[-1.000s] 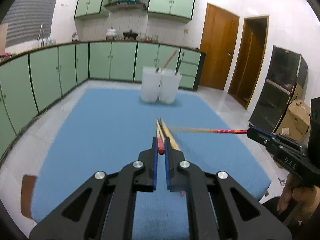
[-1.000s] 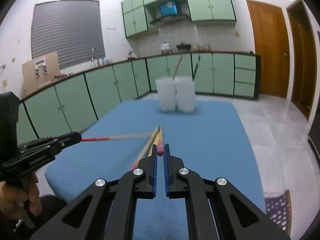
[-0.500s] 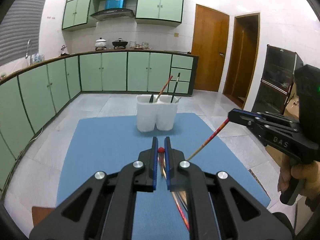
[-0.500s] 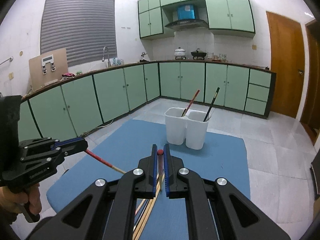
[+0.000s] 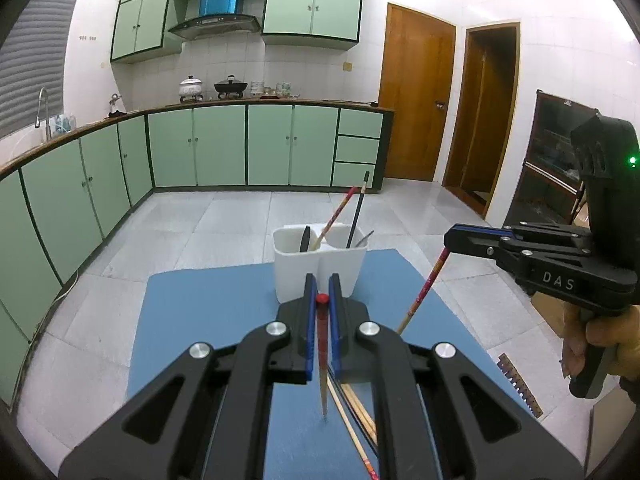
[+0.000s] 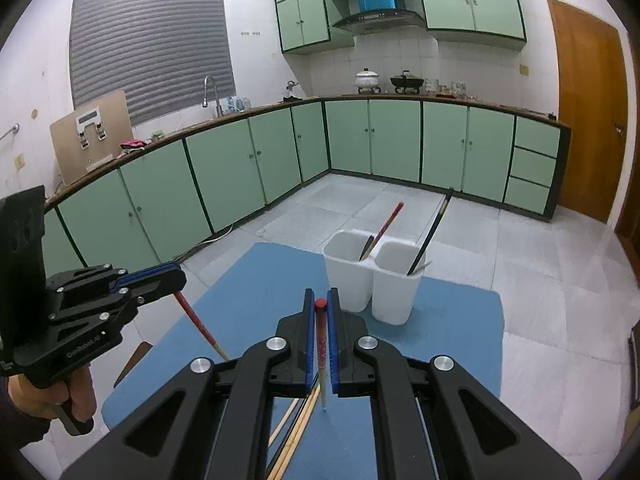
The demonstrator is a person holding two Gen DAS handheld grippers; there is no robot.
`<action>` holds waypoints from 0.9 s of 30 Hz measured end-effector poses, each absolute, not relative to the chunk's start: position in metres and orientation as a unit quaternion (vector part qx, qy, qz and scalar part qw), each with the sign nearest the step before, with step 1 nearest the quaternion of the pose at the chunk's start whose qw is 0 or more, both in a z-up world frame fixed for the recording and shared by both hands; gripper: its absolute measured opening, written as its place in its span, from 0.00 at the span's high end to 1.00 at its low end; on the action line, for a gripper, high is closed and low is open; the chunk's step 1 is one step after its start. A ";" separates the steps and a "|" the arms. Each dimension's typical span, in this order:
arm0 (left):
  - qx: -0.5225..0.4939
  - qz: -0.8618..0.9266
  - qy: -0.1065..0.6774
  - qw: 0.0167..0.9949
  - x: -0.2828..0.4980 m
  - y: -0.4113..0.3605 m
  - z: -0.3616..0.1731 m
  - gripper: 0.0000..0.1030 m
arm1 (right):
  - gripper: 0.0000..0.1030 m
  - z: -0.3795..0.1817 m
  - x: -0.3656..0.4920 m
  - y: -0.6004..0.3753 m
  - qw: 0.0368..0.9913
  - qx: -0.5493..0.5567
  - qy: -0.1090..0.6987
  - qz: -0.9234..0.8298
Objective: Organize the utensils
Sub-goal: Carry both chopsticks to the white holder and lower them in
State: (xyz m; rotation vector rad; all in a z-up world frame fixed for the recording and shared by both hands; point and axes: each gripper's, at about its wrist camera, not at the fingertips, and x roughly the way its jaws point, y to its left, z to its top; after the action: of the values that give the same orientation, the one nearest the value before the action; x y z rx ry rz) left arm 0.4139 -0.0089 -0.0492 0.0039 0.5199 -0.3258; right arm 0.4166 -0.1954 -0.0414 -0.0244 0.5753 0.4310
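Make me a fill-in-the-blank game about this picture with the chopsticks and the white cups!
1. Each gripper, left and right, holds one ____ with a red top.
2. The cloth on the table is ____.
3. The white holder has ____ cups side by side.
4. More chopsticks lie on the cloth, ____ the holder.

Missing words: chopstick; blue; two; outside

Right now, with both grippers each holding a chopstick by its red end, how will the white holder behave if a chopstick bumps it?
The white holder looks like thin, light plastic, so it would probably slide on the blue mat. It stands tall and narrow, so a knock near the rim might tip it. The chopsticks leaning inside add little weight.
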 end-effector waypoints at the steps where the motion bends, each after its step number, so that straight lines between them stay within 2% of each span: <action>1: -0.001 -0.160 0.255 0.954 0.417 -0.008 -0.045 0.95 | 0.94 -0.037 0.419 -0.195 0.937 -0.014 0.280 0.210; 19: -0.030 -0.138 0.174 0.974 0.505 -0.019 0.058 0.95 | 0.94 0.069 0.501 -0.212 0.960 -0.019 0.228 0.161; 27: -0.023 -0.126 0.149 0.980 0.553 -0.043 0.066 0.95 | 0.94 0.073 0.546 -0.219 0.964 -0.014 0.221 0.146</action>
State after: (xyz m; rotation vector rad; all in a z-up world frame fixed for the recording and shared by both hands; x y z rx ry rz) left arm 0.5534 -0.0430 0.0656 -0.0460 0.3006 -0.2544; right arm 0.5463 -0.2193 0.0734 -0.0291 0.4477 0.2948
